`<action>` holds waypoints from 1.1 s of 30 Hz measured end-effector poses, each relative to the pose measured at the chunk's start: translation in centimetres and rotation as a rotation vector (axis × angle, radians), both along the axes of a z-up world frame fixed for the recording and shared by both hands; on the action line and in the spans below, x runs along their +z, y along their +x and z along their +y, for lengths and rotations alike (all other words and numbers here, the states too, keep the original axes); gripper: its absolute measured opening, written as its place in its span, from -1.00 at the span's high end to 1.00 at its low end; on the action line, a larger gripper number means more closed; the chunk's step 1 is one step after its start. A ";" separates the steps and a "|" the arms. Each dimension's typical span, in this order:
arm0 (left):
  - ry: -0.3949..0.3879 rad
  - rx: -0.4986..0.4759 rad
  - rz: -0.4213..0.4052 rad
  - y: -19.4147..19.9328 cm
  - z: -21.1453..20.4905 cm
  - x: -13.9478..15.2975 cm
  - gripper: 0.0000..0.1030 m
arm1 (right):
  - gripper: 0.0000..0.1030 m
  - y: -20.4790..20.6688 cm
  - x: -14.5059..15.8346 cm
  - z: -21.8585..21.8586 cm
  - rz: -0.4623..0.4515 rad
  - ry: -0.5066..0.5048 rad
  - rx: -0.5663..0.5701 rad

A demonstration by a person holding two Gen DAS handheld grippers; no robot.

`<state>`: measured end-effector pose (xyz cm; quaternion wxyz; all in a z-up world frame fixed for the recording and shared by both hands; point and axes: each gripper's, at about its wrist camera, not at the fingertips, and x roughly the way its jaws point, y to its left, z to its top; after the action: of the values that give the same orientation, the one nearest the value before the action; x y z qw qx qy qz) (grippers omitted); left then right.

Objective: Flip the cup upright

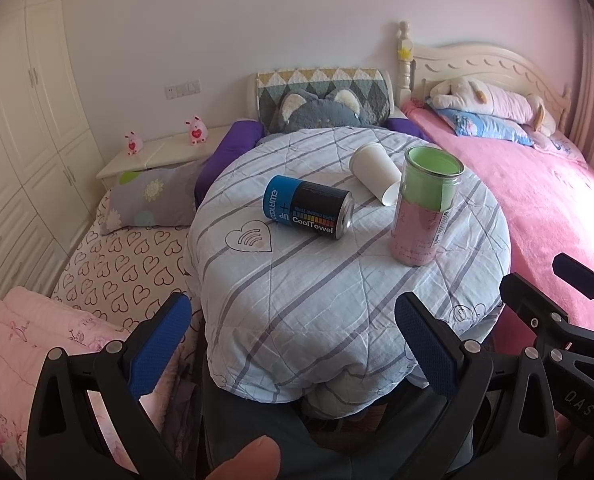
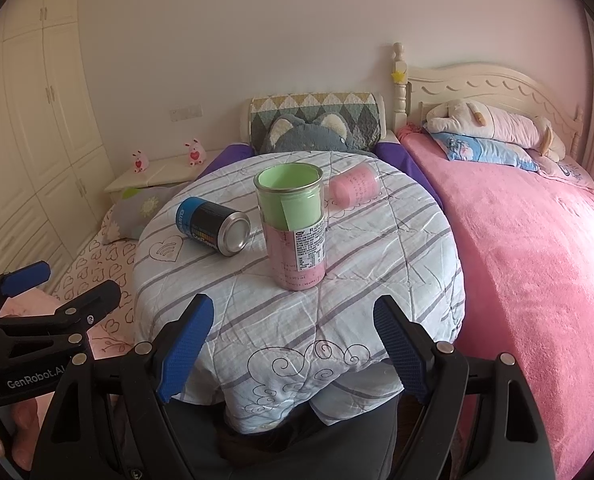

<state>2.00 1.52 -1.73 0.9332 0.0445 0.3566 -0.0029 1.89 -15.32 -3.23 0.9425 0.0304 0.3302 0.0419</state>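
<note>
the white paper cup (image 1: pixel 375 173) lies on its side behind the upright jar (image 1: pixel 427 208) on the quilted table (image 1: pixel 337 288). it looks light and crushable, so pinch mid-wall gently. both the left gripper (image 1: pixel 293 344) and right gripper (image 2: pixel 293 344) gape wide, empty

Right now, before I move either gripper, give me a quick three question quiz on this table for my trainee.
1. True or false: the white paper cup lies on its side on the quilt-covered table.
2. Which item stands upright? A, the CoolTowel can; B, the clear canister with green and pink liners; C, the paper cup.
3. Fill in: the fingers of the left gripper and the right gripper are both ____ and hold nothing.
Key: 1 true; 2 B; 3 open.
</note>
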 end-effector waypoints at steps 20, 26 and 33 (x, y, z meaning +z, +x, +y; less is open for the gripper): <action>-0.008 0.014 -0.049 -1.8 0.0 1.6 -0.99 | -0.62 -1.7 2.0 -0.1 -0.059 -0.018 -0.028; -0.007 0.012 -0.051 -1.9 0.0 1.7 -0.99 | -0.62 -1.8 2.2 0.1 -0.059 -0.021 -0.018; -0.004 0.013 -0.054 -1.9 0.0 1.8 -0.99 | -0.62 -1.7 2.0 0.3 -0.055 -0.018 -0.011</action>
<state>0.06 1.50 0.03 0.9427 0.0404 0.3313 0.0036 0.19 -15.07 -1.20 0.9517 0.0227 0.3043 0.0346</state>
